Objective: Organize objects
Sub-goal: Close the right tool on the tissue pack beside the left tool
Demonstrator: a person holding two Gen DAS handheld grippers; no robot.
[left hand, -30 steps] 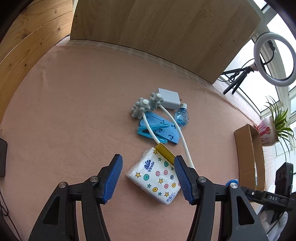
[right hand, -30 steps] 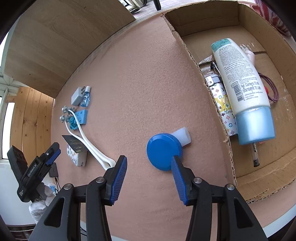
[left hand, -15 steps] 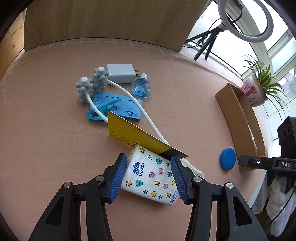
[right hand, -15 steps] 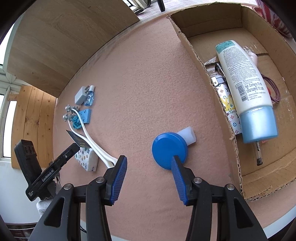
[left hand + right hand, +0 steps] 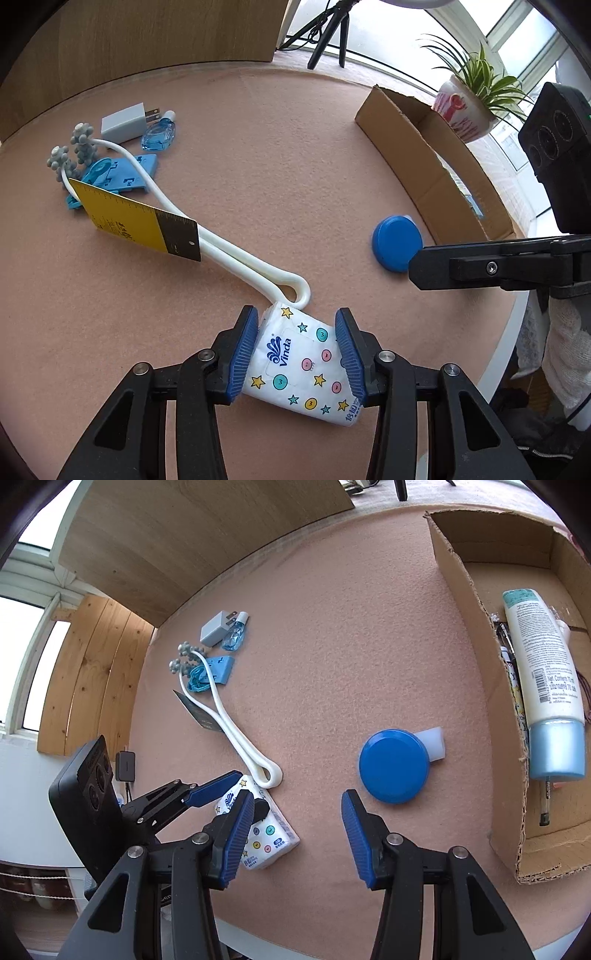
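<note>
On a round table (image 5: pixel 258 129) covered in salmon-pink felt, the left gripper (image 5: pixel 297 356) clamps a soft pack of Vinda tissues (image 5: pixel 303 369) between its ribbed blue pads (image 5: pixel 242 354), the two pads pressing the pack's opposite sides near the table's front edge. The pack is a white plastic-wrapped pillow printed with coloured stars and numbered dots; its wrapper puckers slightly where the pads bite in. In the right wrist view the same tissue pack (image 5: pixel 267 836) lies tilted at the lower left, partly behind that camera's own finger.

The right gripper (image 5: pixel 297 829) hangs above bare felt with its fingers spread wide and nothing between them. Just ahead of its right finger lies a glossy blue round lid (image 5: pixel 393 764) with a translucent white piece (image 5: pixel 434 744) jutting from behind it.

A white looped massager (image 5: pixel 236 254), smooth and tubular with grey knobbed balls at its far ends, stretches from the tissue pack toward the table's back. A flat yellow-and-black ruler (image 5: pixel 136 221) lies across it. Beyond are a blue plastic clip (image 5: pixel 110 173), a grey wall charger (image 5: pixel 123 123) and a small clear blue bottle (image 5: pixel 159 133), clustered together.

At the right, an open corrugated cardboard box (image 5: pixel 476 664) holds a white lotion bottle (image 5: pixel 543 679) with a pale blue cap, lying flat beside pens.
</note>
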